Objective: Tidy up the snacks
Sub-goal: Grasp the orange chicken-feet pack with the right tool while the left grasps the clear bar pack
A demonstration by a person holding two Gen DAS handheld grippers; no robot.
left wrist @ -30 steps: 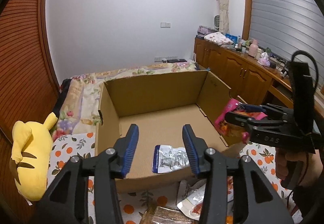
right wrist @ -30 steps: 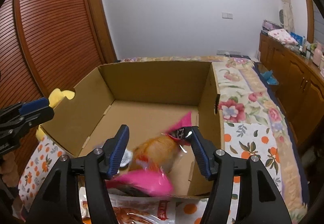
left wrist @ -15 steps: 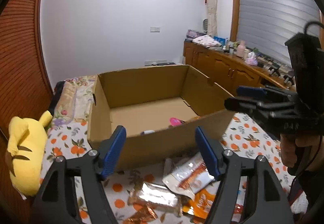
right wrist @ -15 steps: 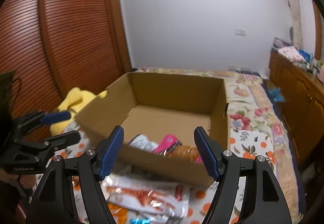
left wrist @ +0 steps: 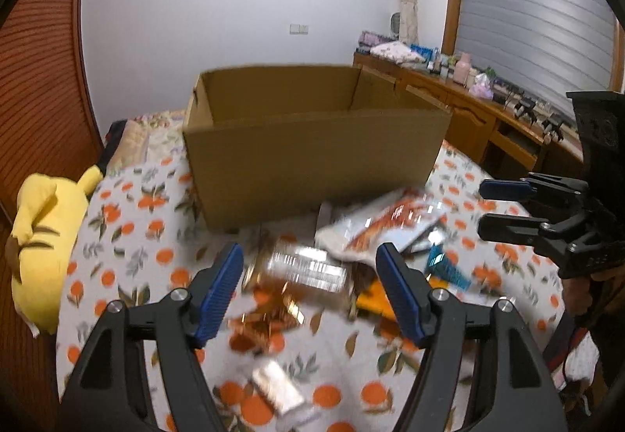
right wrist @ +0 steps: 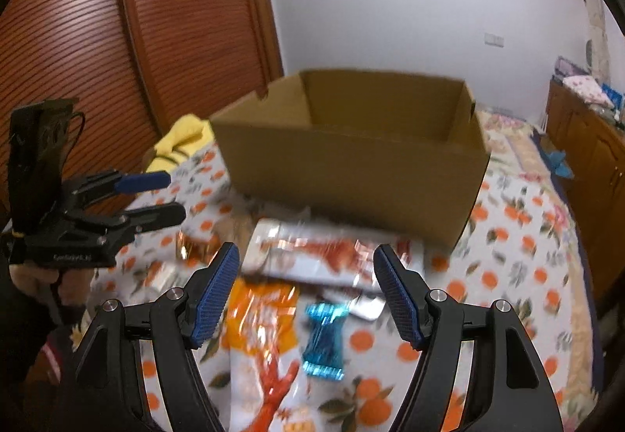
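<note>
An open cardboard box (left wrist: 312,154) (right wrist: 351,154) stands on an orange-print cloth (left wrist: 129,248); its inside is hidden from here. In front of it lie several snack packets: a brown foil one (left wrist: 304,272), a white and red one (left wrist: 379,229) (right wrist: 328,252), an orange one (right wrist: 261,311) and a small blue one (right wrist: 324,334) (left wrist: 445,268). My left gripper (left wrist: 310,295) is open and empty above the brown packet. My right gripper (right wrist: 302,299) is open and empty above the white and blue packets.
A yellow plush toy (left wrist: 43,229) lies at the left edge of the cloth. A wooden cabinet (left wrist: 488,119) with clutter on top runs along the right wall. A small silver packet (left wrist: 277,393) lies near me.
Both grippers have pulled back from over the box and dropped lower. The pink packet left the right gripper and fell into the box. The loose packets now lie under both grippers.
</note>
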